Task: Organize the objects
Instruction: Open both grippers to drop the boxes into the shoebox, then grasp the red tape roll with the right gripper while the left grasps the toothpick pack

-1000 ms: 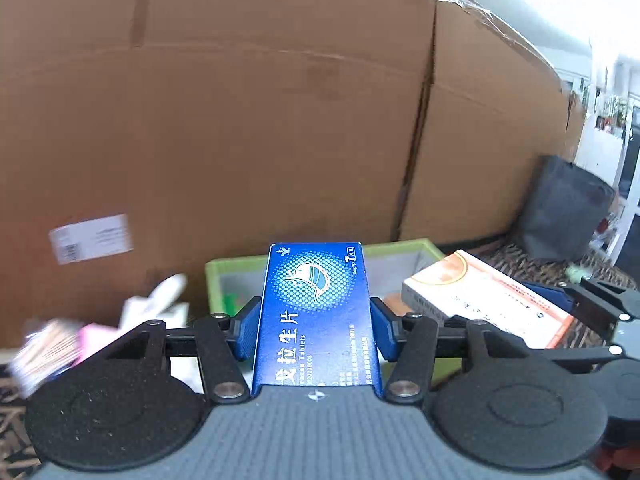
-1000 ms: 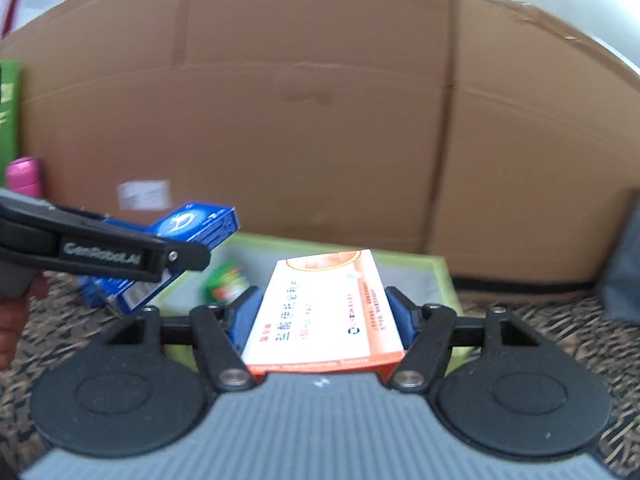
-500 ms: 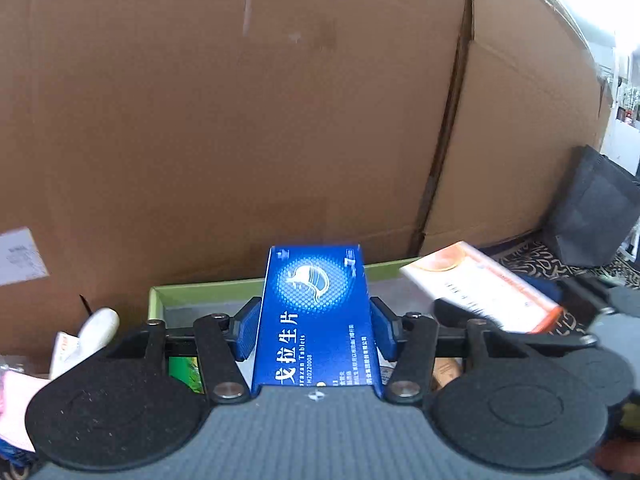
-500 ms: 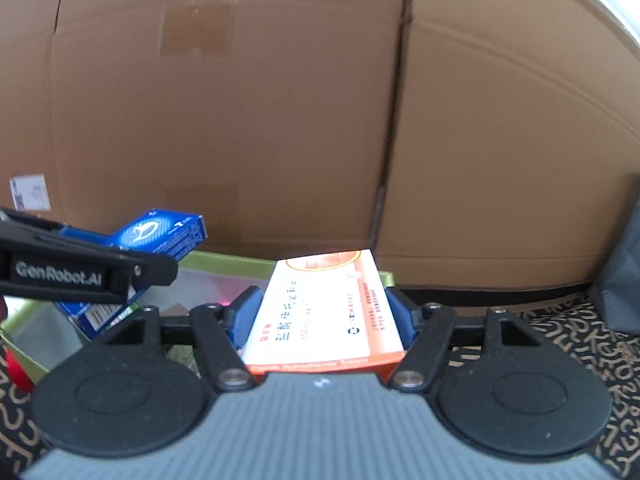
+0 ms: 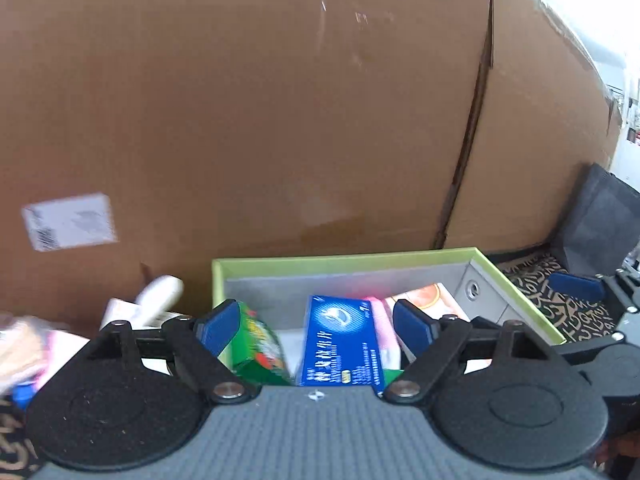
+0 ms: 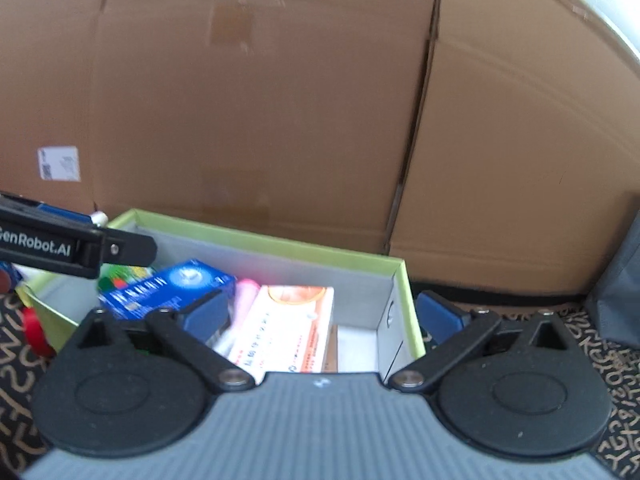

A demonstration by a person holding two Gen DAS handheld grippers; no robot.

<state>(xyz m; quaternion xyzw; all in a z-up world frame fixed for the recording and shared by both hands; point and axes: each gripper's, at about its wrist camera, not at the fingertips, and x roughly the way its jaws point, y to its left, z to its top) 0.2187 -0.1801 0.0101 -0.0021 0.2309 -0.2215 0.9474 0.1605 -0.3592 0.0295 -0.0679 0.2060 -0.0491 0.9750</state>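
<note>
Left gripper [image 5: 316,326]: jaws opening, blue rectangular cardboard box [image 5: 340,340] lying loose between them, frame centre.
Right gripper [image 6: 320,314]: jaws opening, white-and-orange cardboard box [image 6: 288,328] lying untouched between, in the green-rimmed bin [image 6: 260,242].

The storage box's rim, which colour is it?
Light green rim with grey inside walls; clearest in the right wrist view.

The big cardboard carton [image 5: 280,120] behind is matt brown corrugated board. The green-rimmed storage box [image 6: 412,320] has a dull grey lining. The blue medicine box [image 5: 340,344] and orange-and-white medicine box [image 6: 288,328] are glossy printed card.
</note>
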